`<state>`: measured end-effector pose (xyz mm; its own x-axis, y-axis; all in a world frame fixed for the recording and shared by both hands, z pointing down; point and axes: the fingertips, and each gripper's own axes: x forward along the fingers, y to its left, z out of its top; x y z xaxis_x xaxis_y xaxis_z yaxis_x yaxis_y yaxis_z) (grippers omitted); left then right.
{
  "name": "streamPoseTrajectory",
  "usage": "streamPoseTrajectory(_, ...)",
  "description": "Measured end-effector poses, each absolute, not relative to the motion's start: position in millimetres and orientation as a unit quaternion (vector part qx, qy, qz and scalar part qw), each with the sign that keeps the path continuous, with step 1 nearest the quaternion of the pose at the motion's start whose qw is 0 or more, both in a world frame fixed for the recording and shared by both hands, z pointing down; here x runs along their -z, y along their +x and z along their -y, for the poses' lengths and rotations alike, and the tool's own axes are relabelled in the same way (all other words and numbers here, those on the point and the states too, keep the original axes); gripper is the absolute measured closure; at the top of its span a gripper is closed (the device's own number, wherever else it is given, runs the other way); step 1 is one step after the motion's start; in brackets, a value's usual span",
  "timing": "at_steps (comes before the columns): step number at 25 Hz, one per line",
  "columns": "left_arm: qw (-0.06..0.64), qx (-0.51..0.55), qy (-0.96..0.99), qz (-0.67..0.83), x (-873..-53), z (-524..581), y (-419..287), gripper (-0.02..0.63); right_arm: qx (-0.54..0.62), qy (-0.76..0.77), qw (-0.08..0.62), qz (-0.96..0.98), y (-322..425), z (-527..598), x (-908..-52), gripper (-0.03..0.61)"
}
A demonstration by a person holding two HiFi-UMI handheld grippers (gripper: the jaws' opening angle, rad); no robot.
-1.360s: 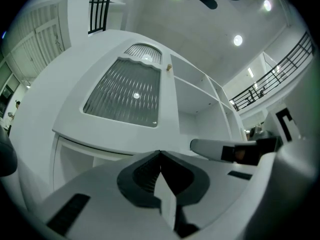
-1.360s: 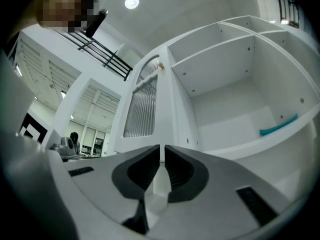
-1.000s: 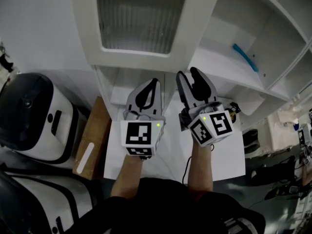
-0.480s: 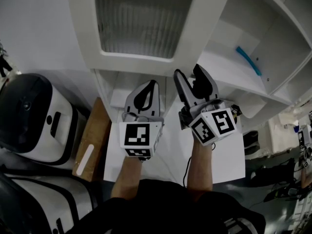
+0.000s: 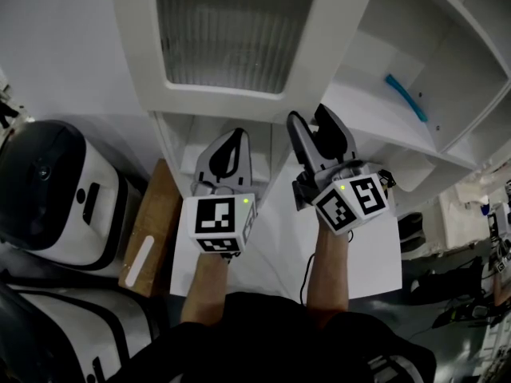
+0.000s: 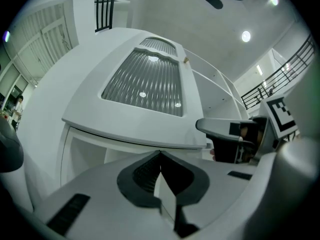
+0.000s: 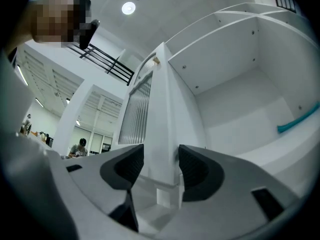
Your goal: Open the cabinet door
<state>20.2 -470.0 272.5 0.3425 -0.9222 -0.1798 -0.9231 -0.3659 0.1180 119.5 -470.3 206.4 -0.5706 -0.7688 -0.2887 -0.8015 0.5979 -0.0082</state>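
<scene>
The white cabinet door (image 5: 239, 100) with its ribbed glass panel stands swung open above both grippers. My right gripper (image 5: 310, 118) is open, its tips at the door's lower free corner. In the right gripper view the door's edge (image 7: 162, 109) rises in the gap of the right gripper (image 7: 161, 156), and neither pad touches it. Those jaws have just been opening. My left gripper (image 5: 237, 134) is shut on nothing, just under the door's lower rail (image 6: 140, 129). The left gripper view shows the left gripper (image 6: 160, 153) with its tips together.
The open cabinet (image 5: 375, 126) shows bare white shelves, with a teal stick (image 5: 403, 92) lying on one. A black and white appliance (image 5: 48, 182) and a wooden board (image 5: 148, 230) stand to the left. A white worktop (image 5: 367, 254) lies under my arms.
My left gripper has drifted a little to the left and back toward me. The right gripper stays at the door's corner with its jaws slightly wider.
</scene>
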Motion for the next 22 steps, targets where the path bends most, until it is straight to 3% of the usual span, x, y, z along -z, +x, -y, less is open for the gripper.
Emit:
streamPoseTrajectory(9,0.015,-0.110,-0.821,-0.560,-264.1,452.9,23.6,0.601,-0.036,-0.430,0.147,-0.890,121.5,460.9,-205.4,0.347)
streamPoseTrajectory(13,0.022,-0.112,-0.821,-0.560,-261.3,444.0,24.4,0.601,-0.035,-0.426,0.158,-0.890,126.5,450.1,-206.6,0.430)
streamPoseTrajectory(22,0.030,-0.112,-0.821,-0.559,-254.8,418.8,27.0,0.600,-0.038,-0.412,0.162,-0.896,126.7,423.8,-205.0,0.471)
